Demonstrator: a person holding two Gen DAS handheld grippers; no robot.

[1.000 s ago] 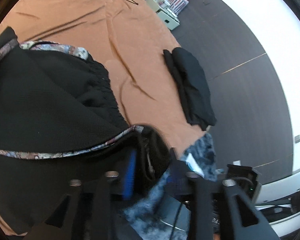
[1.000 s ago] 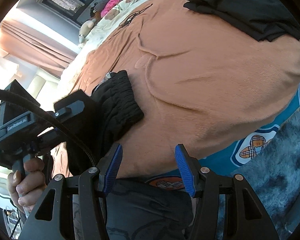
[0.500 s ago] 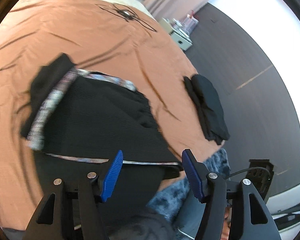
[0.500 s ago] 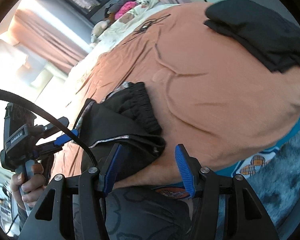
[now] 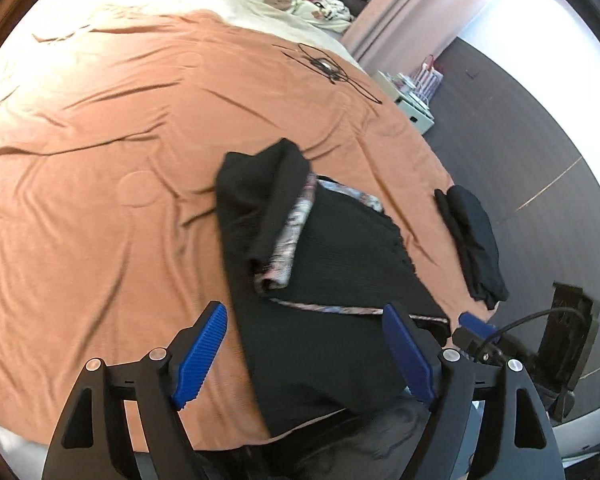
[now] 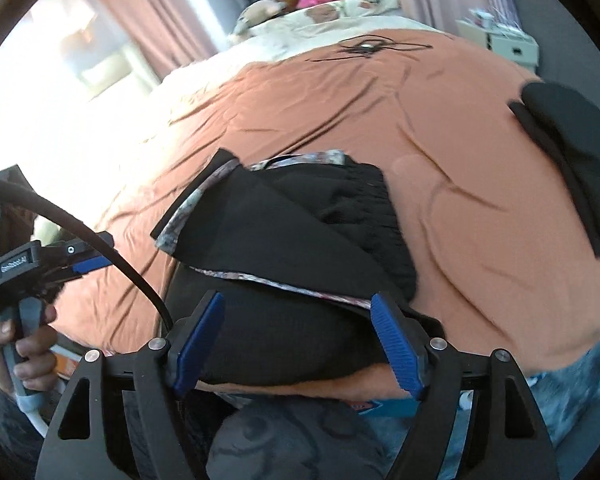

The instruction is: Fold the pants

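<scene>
Black pants (image 5: 340,264) with a patterned trim lie folded on the orange bedspread (image 5: 100,160), just ahead of both tongs. The left tongs (image 5: 306,354) hover over the near end of the pants, jaws wide and opening, the blue pads clear of the cloth and gripping nothing. The right tongs (image 6: 298,338) likewise hang above the near edge, jaws opening, with nothing clamped. Off to the right of both tongs, well apart from the pants, a second folded black garment (image 5: 474,240) rests near the bed's edge. A hand (image 6: 20,344) holds the left tool's handle.
</scene>
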